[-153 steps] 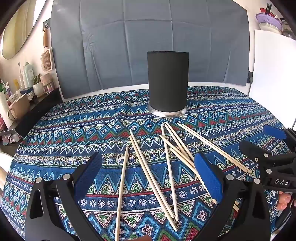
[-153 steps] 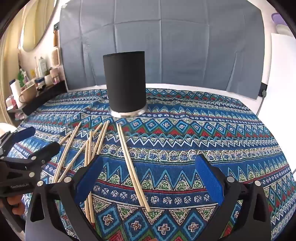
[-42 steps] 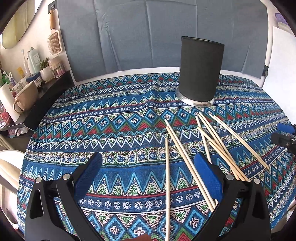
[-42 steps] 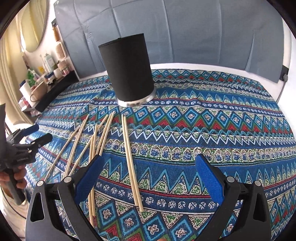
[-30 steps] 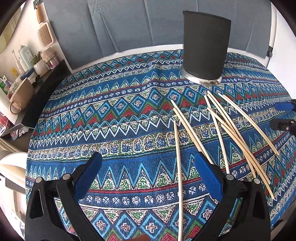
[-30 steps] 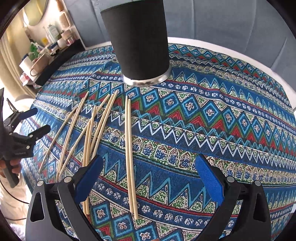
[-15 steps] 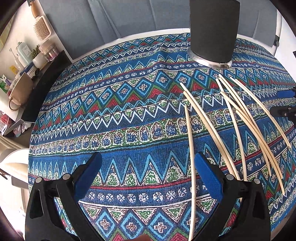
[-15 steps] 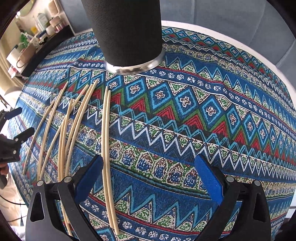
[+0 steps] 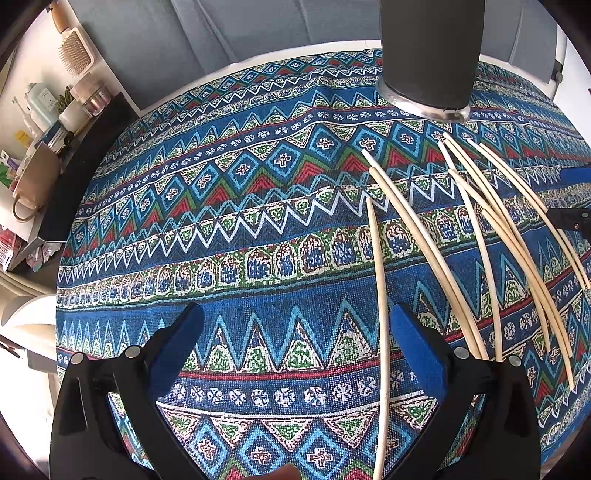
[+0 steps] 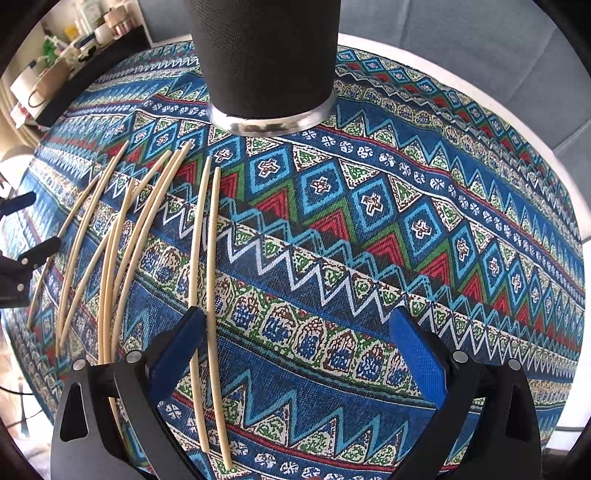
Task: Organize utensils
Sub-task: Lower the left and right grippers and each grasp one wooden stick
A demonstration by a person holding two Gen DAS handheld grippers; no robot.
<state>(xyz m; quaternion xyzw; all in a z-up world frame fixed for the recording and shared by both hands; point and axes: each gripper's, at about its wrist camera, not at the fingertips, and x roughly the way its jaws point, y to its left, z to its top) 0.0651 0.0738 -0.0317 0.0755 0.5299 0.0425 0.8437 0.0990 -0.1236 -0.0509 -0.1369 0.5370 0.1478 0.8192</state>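
Both grippers hover low over the patterned tablecloth (image 9: pixel 229 236), nothing held. Left gripper (image 9: pixel 293 332) has its blue-padded fingers (image 9: pixel 413 343) spread wide, jaws empty; one lone chopstick (image 9: pixel 382 317) runs lengthwise just inside the right-hand pad, lying flat on the cloth — not gripped. Right gripper (image 10: pixel 295 332) is also spread wide and empty; a pair of chopsticks (image 10: pixel 207 295) lies side by side next to its left-hand pad (image 10: pixel 177 347), one stick passing under or against that pad's tip (cannot tell if touching).

Remaining chopsticks (image 9: pixel 513 243) are scattered loose on the cloth in a rough fan, some crossing each other, their far tips pointing toward the holder. In the right wrist view the same fan (image 10: pixel 110 240) sits left of the pair.

The black cylindrical utensil holder (image 9: pixel 430 55) stands upright on a shiny metal base, at the far side of the table, just beyond the stick tips; its top is cut off in both views, so the inside is not visible. Seen close in the right wrist view (image 10: pixel 266 55).

Each gripper shows at the edge of the other's view — right one at the left view's right edge, left one at the right view's left edge.

Background: grey fabric backdrop (image 9: pixel 229 33), a shelf with bottles and jars (image 9: pixel 55 107), a hairbrush (image 9: pixel 75 51) on the wall.
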